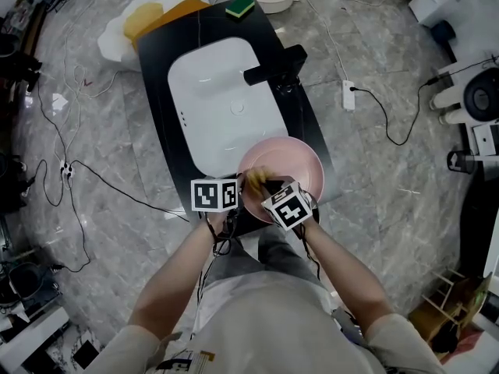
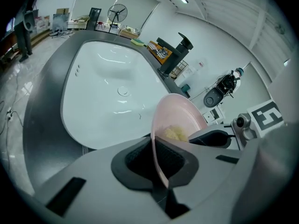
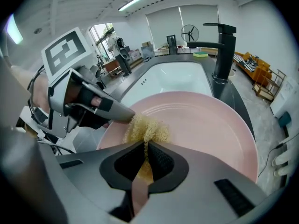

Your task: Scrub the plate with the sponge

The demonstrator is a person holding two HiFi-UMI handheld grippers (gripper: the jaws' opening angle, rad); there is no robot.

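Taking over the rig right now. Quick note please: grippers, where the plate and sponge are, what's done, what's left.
Left gripper: shut on the rim of the round pink plate, held at the near end of the white sink basin.
Right gripper: shut on the yellow mesh sponge, pressed on the plate's face close to the left gripper.
Done: plate and sponge gripped, sponge in contact.
Left: scrub the rest of the face; how clean it is cannot be told.

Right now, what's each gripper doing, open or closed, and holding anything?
Left gripper: closed on the pink plate at its rim.
Right gripper: closed on the yellow sponge.
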